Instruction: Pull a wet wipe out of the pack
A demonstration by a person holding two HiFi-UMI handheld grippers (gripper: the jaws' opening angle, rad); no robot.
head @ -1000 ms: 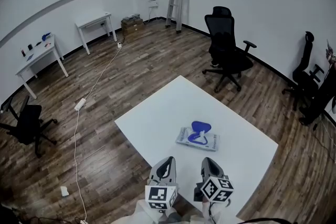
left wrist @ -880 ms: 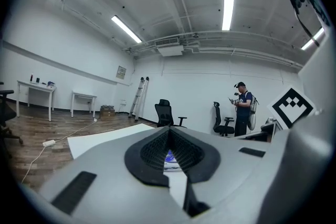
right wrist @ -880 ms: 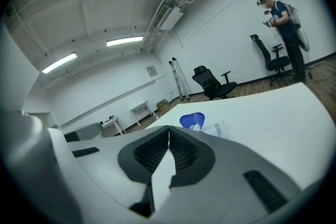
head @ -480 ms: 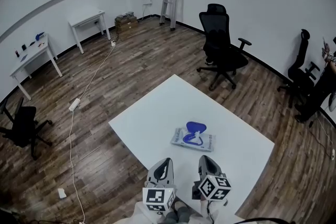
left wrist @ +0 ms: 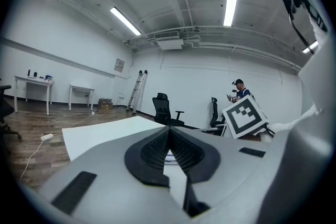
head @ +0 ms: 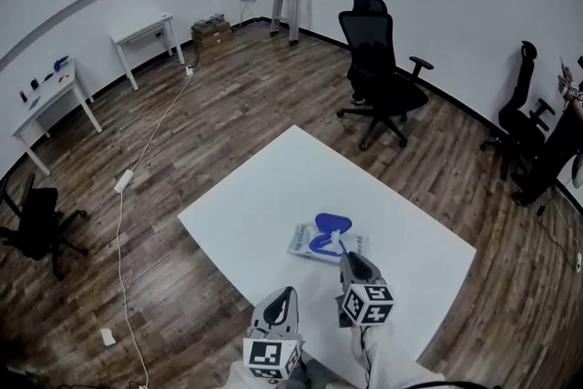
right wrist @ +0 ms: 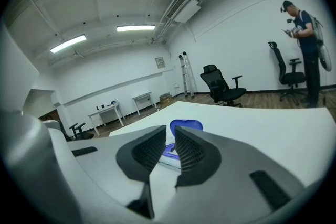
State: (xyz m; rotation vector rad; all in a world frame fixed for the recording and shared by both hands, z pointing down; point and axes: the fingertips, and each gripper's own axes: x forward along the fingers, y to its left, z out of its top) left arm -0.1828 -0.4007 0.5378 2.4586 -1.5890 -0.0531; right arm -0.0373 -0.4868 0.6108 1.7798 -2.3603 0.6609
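A flat wet wipe pack point(head: 325, 242) lies on the white table point(head: 273, 196), its blue lid point(head: 332, 223) flipped up. My right gripper point(head: 350, 259) hovers at the pack's near edge, its jaws a narrow slit apart with nothing between them. In the right gripper view the blue lid point(right wrist: 186, 126) shows just past the right gripper point(right wrist: 167, 131). My left gripper point(head: 283, 297) hangs back near the table's front edge, left of the right one. The left gripper point(left wrist: 168, 131) has its tips touching and is empty.
A black office chair point(head: 378, 77) stands beyond the table's far side and more chairs point(head: 528, 118) at the right wall. A cable point(head: 123, 187) runs over the wood floor at the left. A person point(right wrist: 307, 55) stands far off at the right.
My right gripper has moved forward to the pack's near edge. The left gripper has dropped back toward me. The pack has not moved on the table.
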